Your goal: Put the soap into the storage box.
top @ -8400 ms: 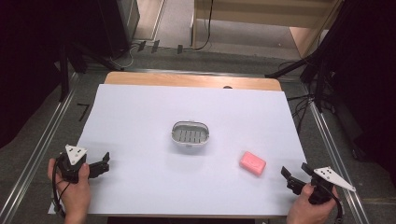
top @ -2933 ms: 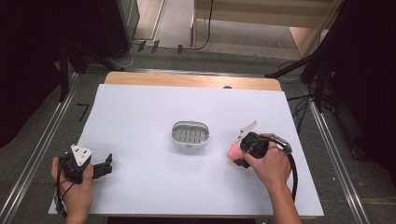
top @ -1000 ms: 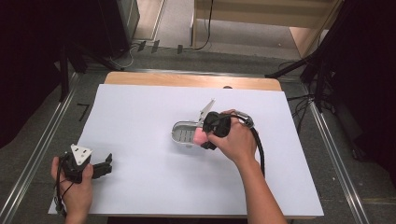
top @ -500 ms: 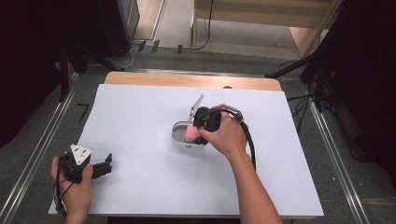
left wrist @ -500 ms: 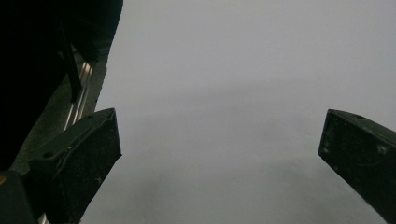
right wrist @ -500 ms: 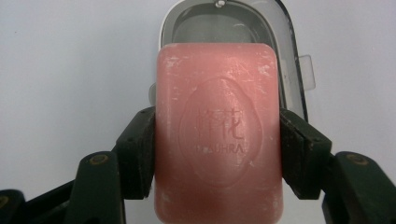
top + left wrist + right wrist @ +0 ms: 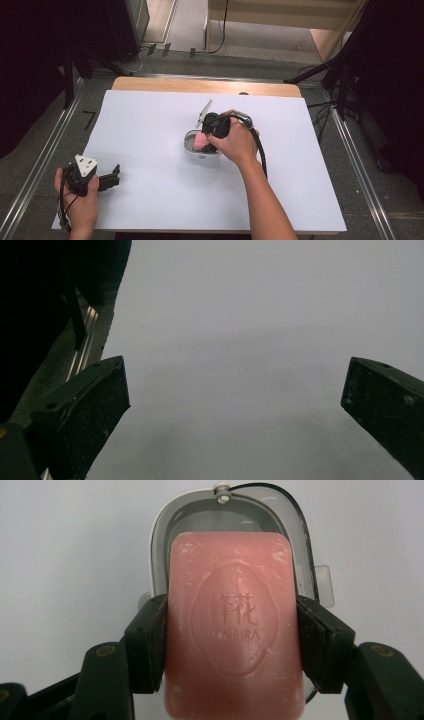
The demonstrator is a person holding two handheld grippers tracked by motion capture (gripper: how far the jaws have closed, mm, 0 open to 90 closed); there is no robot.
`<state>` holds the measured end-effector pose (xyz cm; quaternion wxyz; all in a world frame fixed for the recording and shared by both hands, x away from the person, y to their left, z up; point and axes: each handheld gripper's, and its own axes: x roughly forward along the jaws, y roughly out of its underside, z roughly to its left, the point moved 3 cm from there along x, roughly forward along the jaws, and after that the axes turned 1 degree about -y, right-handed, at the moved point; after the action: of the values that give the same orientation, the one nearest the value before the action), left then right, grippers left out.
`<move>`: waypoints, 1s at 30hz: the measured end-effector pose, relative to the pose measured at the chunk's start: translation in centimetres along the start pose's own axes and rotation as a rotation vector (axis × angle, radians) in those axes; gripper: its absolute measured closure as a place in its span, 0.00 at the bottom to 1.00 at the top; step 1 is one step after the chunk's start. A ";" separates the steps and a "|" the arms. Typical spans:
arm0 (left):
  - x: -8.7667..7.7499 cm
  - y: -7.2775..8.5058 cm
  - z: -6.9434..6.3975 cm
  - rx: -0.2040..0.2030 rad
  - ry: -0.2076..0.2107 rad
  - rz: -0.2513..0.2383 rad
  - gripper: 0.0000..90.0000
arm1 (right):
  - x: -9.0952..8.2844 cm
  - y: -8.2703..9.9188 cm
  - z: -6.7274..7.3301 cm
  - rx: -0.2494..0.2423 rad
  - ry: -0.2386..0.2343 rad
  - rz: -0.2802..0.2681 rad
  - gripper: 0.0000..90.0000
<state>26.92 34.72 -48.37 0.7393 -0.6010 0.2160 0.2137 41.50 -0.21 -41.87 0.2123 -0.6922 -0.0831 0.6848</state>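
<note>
1. The right gripper clamps a pink soap bar by its long sides, jaws closed against it.
2. The soap hangs over the oval soap dish at the middle of the white table.
3. The left gripper rests near the table's near-left corner, jaws wide apart, empty.

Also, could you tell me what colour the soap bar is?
Pink; the soap bar shows best in the right gripper view.
</note>
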 end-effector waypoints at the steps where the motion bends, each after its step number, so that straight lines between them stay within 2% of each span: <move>1: 0.0 0.0 0.0 0.001 0.000 0.000 0.00 | 0.1 0.0 -0.1 -0.003 0.001 -0.004 0.43; 7: 0.0 0.0 0.0 0.000 0.002 0.002 0.00 | 0.3 -0.3 -0.3 -0.013 0.001 -0.006 0.43; 13: 0.0 0.0 0.0 0.000 0.003 0.002 0.00 | 0.7 -0.5 -0.4 0.000 -0.006 0.002 0.43; 14: 0.0 0.0 0.1 0.000 0.004 0.001 0.00 | 0.8 -0.5 -0.5 -0.014 -0.006 -0.014 0.42; 16: 0.0 0.0 0.1 -0.002 0.002 0.002 0.00 | 0.5 -0.6 -0.5 -0.014 -0.020 -0.055 0.40; 17: 0.0 0.0 0.1 -0.003 0.002 0.001 0.00 | 0.2 -0.6 -0.5 -0.001 -0.027 -0.073 0.35; 18: 0.0 0.0 0.1 -0.004 0.002 0.002 0.00 | 0.0 -0.6 -0.6 0.000 -0.010 -0.078 0.31; 19: 0.0 0.0 0.1 -0.003 0.002 0.001 0.00 | -0.3 -0.6 -0.6 0.015 0.006 -0.087 0.31; 30: 0.0 0.0 0.1 -0.002 0.001 0.004 0.00 | -2.5 1.4 -0.7 0.050 0.032 -0.130 0.31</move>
<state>26.96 34.78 -48.38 0.7381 -0.6014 0.2174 0.2151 41.85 -2.61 -40.21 0.2747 -0.6908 -0.1071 0.6602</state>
